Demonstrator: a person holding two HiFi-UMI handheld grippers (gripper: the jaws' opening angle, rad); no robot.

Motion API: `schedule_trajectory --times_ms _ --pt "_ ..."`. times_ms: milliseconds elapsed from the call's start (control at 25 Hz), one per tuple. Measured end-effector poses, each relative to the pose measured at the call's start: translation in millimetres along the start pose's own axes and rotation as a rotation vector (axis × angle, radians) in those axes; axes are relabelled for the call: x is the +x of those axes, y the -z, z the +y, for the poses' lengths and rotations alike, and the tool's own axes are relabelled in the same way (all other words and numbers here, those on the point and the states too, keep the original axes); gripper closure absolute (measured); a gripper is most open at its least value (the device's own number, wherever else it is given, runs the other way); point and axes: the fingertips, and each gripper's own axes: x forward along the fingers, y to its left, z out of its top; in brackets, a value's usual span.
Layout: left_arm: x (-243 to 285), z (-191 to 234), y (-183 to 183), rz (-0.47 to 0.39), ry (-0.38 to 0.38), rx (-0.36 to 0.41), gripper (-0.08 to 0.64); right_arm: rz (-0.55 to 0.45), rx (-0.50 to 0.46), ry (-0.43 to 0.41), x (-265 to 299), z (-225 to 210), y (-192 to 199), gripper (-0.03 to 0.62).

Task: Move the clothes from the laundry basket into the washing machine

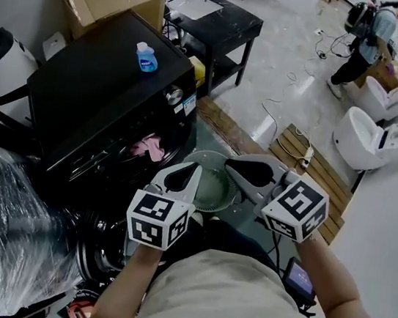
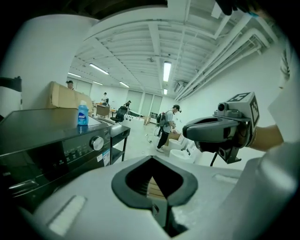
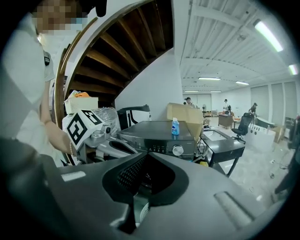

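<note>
Pink garment (image 1: 149, 146) hung half out of washing machine (image 1: 97, 95) mouth; judged likely to slip out or jam door (image 1: 216, 191). Left tongs (image 1: 195, 167), right tongs (image 1: 232, 165) both closed, empty.

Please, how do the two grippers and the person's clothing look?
The left gripper is pale grey, the right gripper dark grey; each has a dark diamond-shaped opening behind its tips and carries a cube with black-and-white square markers. The person wears a light short-sleeved shirt.
</note>
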Motion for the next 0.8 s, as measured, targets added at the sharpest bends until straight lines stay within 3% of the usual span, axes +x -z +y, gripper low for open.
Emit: schedule_trajectory --times_ms 160,400,800 --pt "-4 9 2 0.001 -0.011 -0.007 0.557 0.022 -0.027 -0.042 6 12 2 0.569" --pt "-9 4 6 0.006 -0.004 -0.004 0.557 0.025 -0.032 -0.036 8 20 4 0.569" --pt "-14 1 9 0.013 -0.002 -0.02 0.557 -0.026 0.088 0.046 8 23 12 0.571"
